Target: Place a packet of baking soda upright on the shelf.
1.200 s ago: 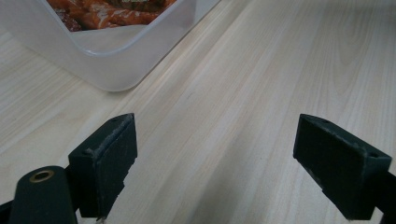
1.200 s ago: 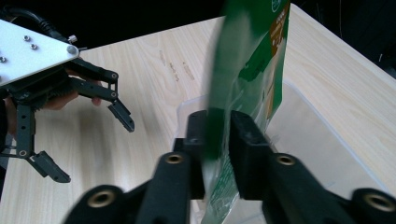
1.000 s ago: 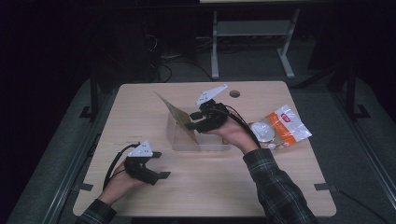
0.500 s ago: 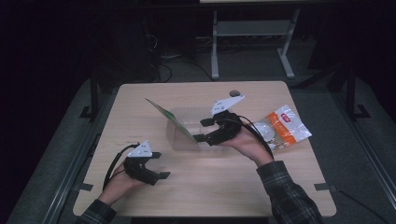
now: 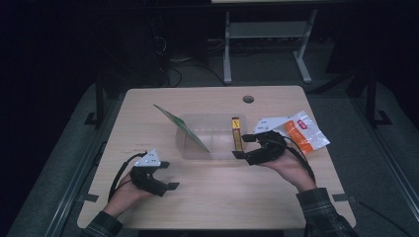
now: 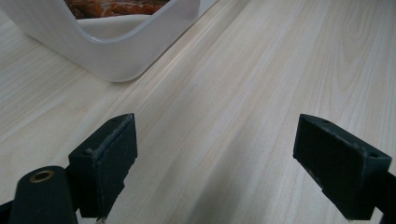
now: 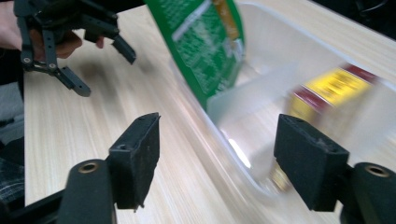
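Yellow box (image 5: 236,132) now standing against right wall of clear bin (image 5: 210,154), table centre; a second back, held aloft in right gripper (image 5: 245,146). Green packet (image 5: 181,128) leaning at bin's 9 o'clock side. Right gripper wide open, empty, backed off to bin's 3 o'clock. Left gripper (image 5: 166,174) open, empty, idle at 7 o'clock. Snack bag (image 5: 302,134) probably next.

You can read no text anywhere, green packet (image 7: 205,51) with white print too blurred to make out, yellow-and-red box (image 7: 334,86) label smeared, white-and-orange bag (image 5: 304,136) at 3 o'clock with a red mark too small to read.
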